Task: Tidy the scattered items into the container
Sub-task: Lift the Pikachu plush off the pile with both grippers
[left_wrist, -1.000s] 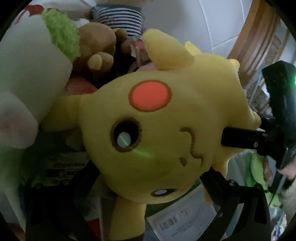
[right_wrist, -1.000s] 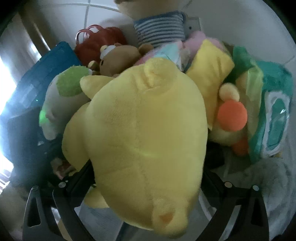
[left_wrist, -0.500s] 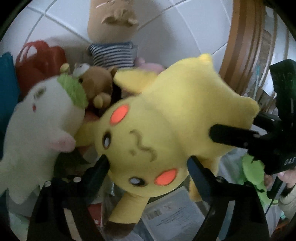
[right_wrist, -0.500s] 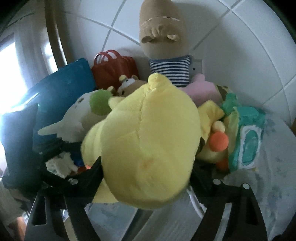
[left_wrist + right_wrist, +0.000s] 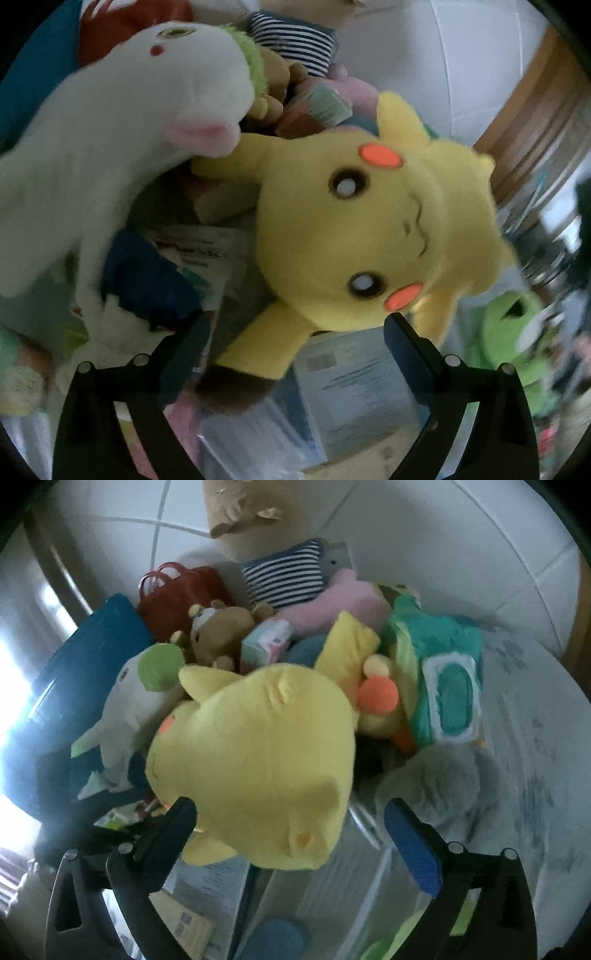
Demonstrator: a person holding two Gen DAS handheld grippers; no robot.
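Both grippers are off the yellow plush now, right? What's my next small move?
Probably pull both grippers back and go for another stray item. The left gripper and right gripper both stand open, and the yellow plush appears to rest on the toy pile beside the white plush, gripped by neither.
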